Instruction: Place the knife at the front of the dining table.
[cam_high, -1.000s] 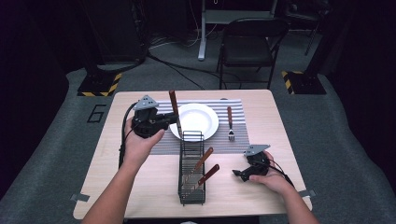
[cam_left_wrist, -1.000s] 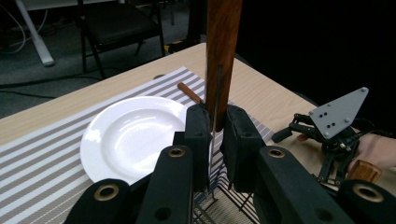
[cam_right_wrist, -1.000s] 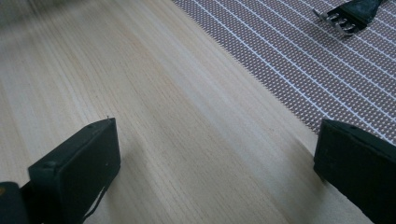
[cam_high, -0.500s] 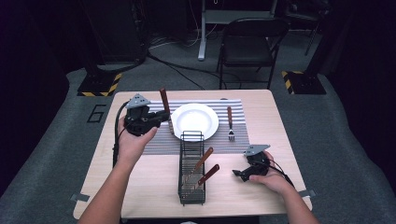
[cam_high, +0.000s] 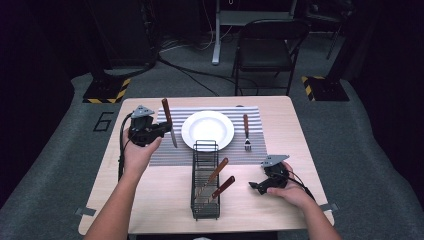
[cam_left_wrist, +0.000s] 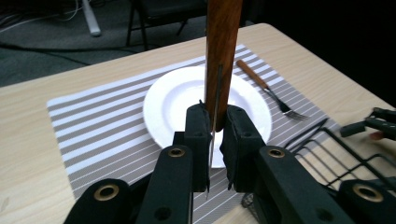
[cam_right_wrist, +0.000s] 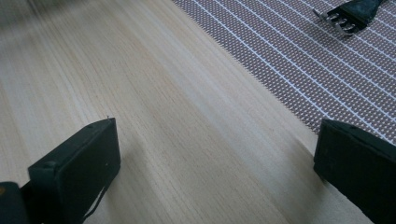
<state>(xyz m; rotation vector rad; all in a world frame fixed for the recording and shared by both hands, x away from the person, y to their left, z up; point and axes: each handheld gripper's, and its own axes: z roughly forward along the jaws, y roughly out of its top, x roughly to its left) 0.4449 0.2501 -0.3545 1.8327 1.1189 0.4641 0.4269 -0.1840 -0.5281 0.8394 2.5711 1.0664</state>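
Left tongs (cam_high: 162, 129) level over placemat (cam_high: 165, 155), knife (cam_high: 169, 123) clamped upright.

Knife (cam_left_wrist: 223, 51): polished reddish wood handle, thin bright metal blade, pinched between matt black plastic pads of left claw (cam_left_wrist: 215, 140). Plate (cam_high: 207, 129): glossy white ceramic. Placemat (cam_high: 167, 152): woven cloth, grey-white stripes, coarse mesh texture. Tabletop (cam_right_wrist: 154, 121): pale wood grain, smooth matt. Cutlery rack (cam_high: 205, 182): black wire metal. Fork (cam_high: 246, 132): wood handle, metal tines.

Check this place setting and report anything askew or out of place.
Nothing spilled or damaged. The fork lies straight right of the plate on the striped placemat. The left gripper holds the knife above the mat's left side, not yet laid down.
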